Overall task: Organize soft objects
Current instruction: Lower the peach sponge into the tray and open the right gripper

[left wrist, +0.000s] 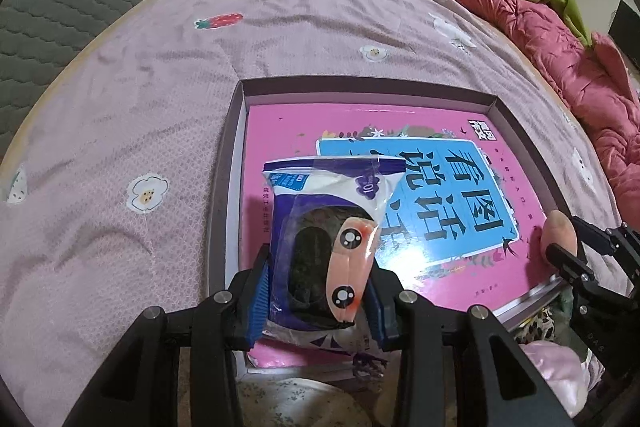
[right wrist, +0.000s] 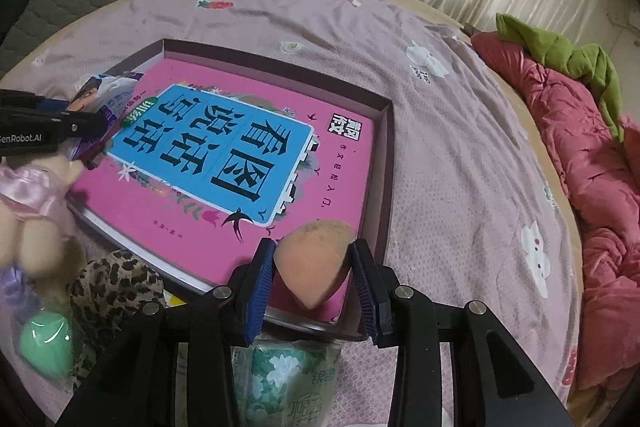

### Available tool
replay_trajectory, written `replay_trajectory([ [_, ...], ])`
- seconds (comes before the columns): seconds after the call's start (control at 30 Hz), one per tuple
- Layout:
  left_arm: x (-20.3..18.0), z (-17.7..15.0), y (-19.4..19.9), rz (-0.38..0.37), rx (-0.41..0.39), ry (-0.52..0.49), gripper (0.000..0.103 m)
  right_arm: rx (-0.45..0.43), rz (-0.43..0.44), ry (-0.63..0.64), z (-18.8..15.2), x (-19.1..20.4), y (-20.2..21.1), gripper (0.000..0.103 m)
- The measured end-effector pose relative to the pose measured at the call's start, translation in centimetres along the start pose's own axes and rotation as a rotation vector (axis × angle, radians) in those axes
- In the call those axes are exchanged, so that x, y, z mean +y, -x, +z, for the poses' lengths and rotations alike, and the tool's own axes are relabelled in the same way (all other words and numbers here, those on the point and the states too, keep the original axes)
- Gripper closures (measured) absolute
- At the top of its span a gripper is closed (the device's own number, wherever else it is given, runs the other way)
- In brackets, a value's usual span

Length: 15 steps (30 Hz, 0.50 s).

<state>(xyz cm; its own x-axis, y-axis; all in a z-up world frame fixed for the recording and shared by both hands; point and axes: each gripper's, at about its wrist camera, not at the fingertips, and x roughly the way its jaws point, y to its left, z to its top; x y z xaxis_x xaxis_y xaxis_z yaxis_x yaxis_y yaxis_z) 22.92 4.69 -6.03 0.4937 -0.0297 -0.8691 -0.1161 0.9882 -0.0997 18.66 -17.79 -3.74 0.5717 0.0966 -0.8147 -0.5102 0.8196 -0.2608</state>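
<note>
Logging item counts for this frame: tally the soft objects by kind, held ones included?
Makeup sponges: 2, peach in the right gripper, green bagged.
Packets: 2, purple in the left gripper, tissue pack.
Dolls: 1.
Leopard cloth: 1.
Total: 6

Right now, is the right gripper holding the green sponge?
No, the right gripper is shut on the orange makeup sponge, while the green sponge lies apart by the leopard cloth.
</note>
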Motion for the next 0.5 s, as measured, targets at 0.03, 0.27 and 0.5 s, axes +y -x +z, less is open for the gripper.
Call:
replay_trajectory([
  [0.03, 0.0, 0.0, 0.0, 0.002, 0.001, -0.004, 0.063, 0.0, 0.001, 0.002, 0.0, 0.0, 0.0, 0.062],
  [0.27, -0.3, 0.1, 0.2, 0.025, 0.01, -0.031, 0.063, -0.001, 0.0, -0.004, -0.2, -0.2, 0.0, 0.058],
  [0.5, -1.1, -0.6, 1.5, 0.047, -0.003, -0.093, 0.06, -0.014, -0.008, -0.024, -0.3, -0.9, 0.4, 0.049],
])
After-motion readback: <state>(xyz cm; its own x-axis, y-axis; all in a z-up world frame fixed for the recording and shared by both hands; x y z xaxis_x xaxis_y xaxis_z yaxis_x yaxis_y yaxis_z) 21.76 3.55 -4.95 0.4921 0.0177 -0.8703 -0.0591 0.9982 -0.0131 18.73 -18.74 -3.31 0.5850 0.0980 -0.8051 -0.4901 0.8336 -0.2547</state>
